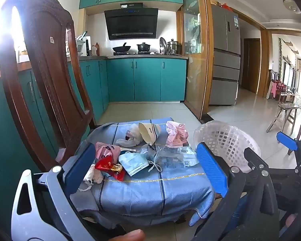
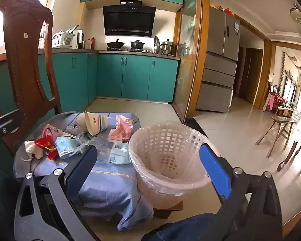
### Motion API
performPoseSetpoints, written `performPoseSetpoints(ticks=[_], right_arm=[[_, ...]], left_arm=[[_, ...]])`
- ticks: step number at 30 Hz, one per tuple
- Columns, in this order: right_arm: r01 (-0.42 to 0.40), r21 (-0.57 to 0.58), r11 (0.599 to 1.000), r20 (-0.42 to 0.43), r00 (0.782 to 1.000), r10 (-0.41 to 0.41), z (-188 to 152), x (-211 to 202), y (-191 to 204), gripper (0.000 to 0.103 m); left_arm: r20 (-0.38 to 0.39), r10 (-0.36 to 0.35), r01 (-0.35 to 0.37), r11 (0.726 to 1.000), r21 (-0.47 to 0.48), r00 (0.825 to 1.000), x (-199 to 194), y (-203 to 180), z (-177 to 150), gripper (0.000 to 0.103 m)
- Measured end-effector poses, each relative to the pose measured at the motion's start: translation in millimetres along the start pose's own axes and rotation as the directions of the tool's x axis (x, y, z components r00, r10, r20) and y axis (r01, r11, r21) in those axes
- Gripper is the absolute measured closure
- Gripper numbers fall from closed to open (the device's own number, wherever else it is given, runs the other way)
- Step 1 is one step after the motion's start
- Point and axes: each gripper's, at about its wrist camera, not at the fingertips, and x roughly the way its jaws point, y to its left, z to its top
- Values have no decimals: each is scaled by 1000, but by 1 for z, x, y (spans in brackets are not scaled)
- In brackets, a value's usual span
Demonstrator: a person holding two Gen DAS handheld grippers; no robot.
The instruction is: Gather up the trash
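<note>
Both grippers hang wide open and empty above a small table [image 1: 142, 192] draped in a blue cloth with dark stripes. The left gripper [image 1: 146, 166] frames a heap of trash between its blue pads; the right gripper [image 2: 148, 166] spreads over the cloth's edge and a pink lattice basket [image 2: 168, 160] lined with a clear bag.

The trash lies loose on the cloth, left of the basket. Nearest the left pad sit a crumpled white tissue [image 1: 93, 175] and a shiny red wrapper [image 1: 108, 166] with gold foil at one end. A pale blue mask [image 1: 135, 162] rests beside it, its ear loops trailing. A clear packet [image 1: 176, 156] carries small printed panels, too fine to read. Farther back a pink bag [image 1: 176, 134] is bunched up near the basket, and a second pink bag [image 1: 104, 150] lies behind the red wrapper. A paper cup [image 1: 149, 131] lies tipped on its side, dark lettering on its wall blurred beyond reading, against a grey-white bag [image 1: 130, 136].

The right wrist view alone shows the basket's interior, holding only its liner, and a wooden board under its base. The left wrist view catches the right gripper's blue pad at far right.

A carved chair [image 1: 46, 70] stands at left. Beyond are teal cabinets [image 1: 146, 78], a black hood [image 1: 131, 23] and a steel fridge [image 1: 225, 56].
</note>
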Motion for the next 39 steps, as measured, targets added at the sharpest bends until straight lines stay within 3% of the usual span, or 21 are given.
performPoseSetpoints(ticks=[4, 17, 39], right_arm=[[3, -16, 1000, 18, 1000, -3, 1, -9, 12, 3], [-54, 38, 998, 12, 998, 54, 5, -9, 1, 3], [-47, 33, 998, 22, 999, 47, 8, -12, 0, 3]], left_arm=[[-5, 0, 0, 1000, 5, 1000, 0, -2, -1, 3], [-14, -2, 2, 1000, -11, 1000, 1, 0, -2, 3], [-19, -8, 8, 1000, -11, 1000, 1, -2, -3, 3]])
